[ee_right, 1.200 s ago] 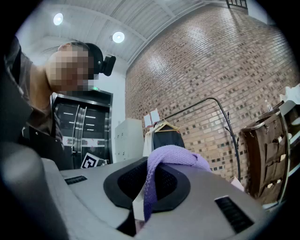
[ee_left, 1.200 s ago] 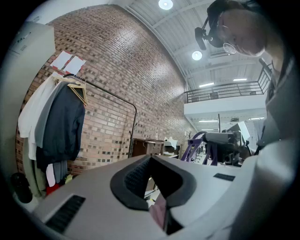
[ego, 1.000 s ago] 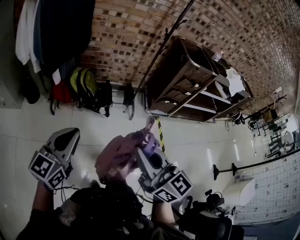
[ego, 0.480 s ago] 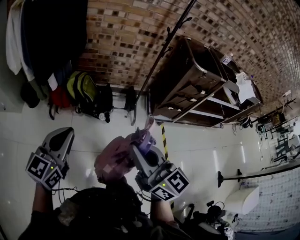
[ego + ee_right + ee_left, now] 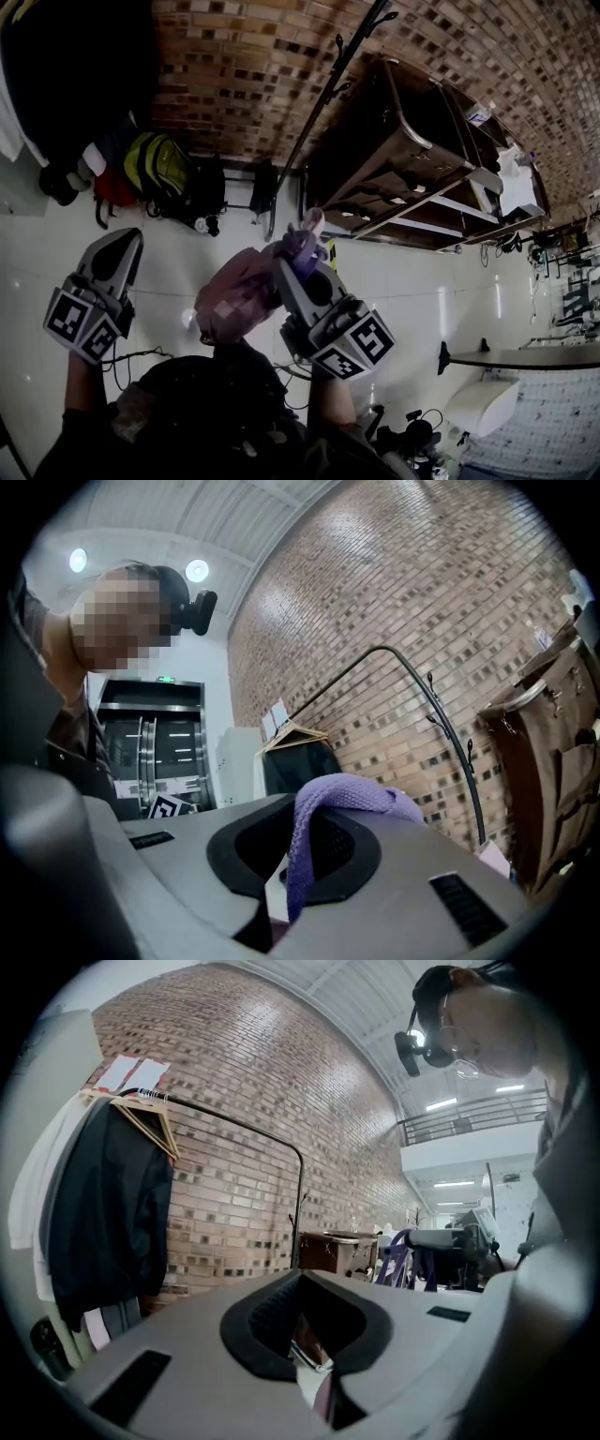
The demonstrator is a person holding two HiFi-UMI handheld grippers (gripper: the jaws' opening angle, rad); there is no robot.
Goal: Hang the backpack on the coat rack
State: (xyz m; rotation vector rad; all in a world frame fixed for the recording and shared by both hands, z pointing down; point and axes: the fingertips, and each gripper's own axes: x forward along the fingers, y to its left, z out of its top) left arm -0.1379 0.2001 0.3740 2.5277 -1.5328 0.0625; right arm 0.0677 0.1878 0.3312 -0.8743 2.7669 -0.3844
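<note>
The backpack (image 5: 236,298) is off the floor in the head view, a pinkish bundle just in front of my chest, between the two tools. The right gripper (image 5: 292,270) has its jaws pinched narrow on the purple strap (image 5: 306,246) at the bag's top. The left gripper (image 5: 120,255) sits at the left, apart from the bag, jaws together. The bag's long axis runs from that strap at the far end, back and leftward to its base near me, so its top points toward the coat rack (image 5: 323,94) by the brick wall. The pick-up is done. I judge this to be the carry to the rack, with hooking the strap over one of its hooks left to do.

In the left gripper view, the jaws are closed on each other, with nothing gripped that I can make out. The rack's pole (image 5: 296,1208) and dark coats (image 5: 112,1213) lie ahead, well apart from the tool.

In the right gripper view, the purple strap loops over the jaw and down between the pads, clamped there. The rack's upright (image 5: 457,761) stands far right.
</note>
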